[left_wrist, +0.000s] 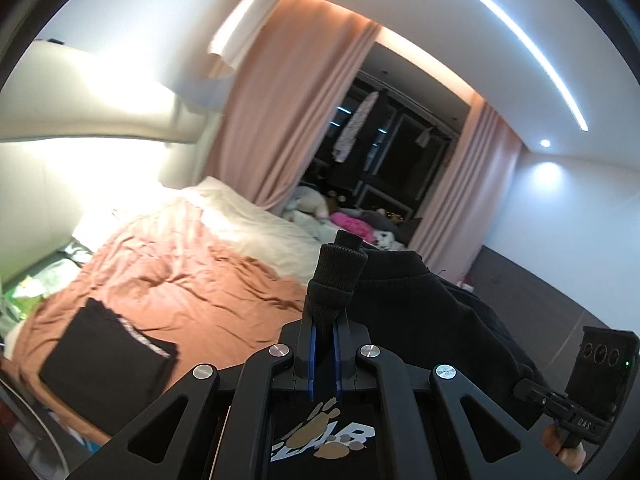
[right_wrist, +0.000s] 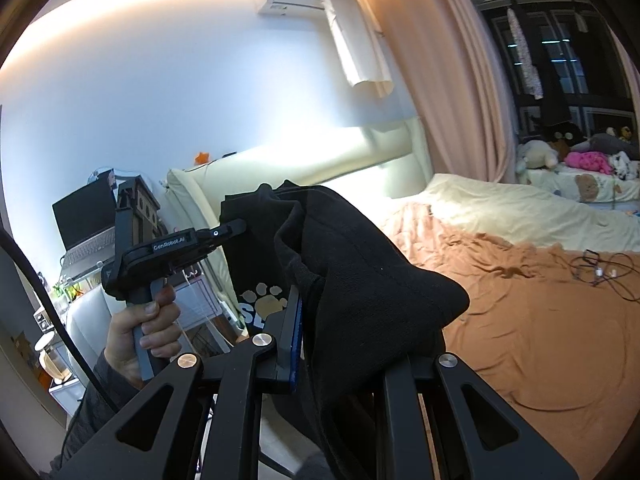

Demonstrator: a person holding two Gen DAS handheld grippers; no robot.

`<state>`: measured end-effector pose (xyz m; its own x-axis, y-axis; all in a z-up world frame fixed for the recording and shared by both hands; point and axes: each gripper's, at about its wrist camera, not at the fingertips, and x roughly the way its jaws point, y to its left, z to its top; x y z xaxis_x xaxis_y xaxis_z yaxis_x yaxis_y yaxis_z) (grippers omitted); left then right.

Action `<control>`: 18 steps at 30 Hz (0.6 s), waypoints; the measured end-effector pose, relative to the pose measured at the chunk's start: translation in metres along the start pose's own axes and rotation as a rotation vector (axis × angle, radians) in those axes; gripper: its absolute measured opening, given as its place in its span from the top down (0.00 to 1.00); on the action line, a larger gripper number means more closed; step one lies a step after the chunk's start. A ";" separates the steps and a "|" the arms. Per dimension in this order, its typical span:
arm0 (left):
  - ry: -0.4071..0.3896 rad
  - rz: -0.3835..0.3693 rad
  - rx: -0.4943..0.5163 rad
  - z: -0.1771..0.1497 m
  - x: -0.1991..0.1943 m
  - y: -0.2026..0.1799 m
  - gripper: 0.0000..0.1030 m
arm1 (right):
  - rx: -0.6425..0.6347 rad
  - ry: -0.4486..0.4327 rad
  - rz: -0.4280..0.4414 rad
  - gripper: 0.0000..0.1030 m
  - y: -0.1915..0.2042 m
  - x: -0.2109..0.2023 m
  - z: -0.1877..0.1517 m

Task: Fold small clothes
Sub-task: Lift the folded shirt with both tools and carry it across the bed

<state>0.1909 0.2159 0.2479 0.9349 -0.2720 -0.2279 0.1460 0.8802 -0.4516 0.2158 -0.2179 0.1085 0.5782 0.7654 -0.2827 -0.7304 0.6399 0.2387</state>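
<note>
A folded black garment (left_wrist: 108, 354) lies on the near left of the bed (left_wrist: 208, 272). The left gripper (left_wrist: 325, 320) is clamped on a black sweatshirt (left_wrist: 420, 292) held above the bed, and the right gripper (right_wrist: 340, 320) pinches its other side.

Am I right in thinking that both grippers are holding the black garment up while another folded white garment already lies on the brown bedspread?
Nearly: the folded garment on the brown bedspread is black, not white, as the left wrist view shows. Both the left gripper and right gripper do hold the black garment up.

Blown-out headboard (left_wrist: 80, 92) glare, perhaps motion-blurred
</note>
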 end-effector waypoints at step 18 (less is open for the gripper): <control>-0.033 0.109 0.026 0.026 -0.008 0.171 0.94 | 0.050 0.094 0.173 0.90 -0.027 0.140 -0.006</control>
<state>0.2166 0.3782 0.1947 0.9559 -0.1609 -0.2455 0.0504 0.9139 -0.4028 0.3145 -0.1283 0.0566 0.4073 0.8558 -0.3188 -0.7954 0.5040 0.3367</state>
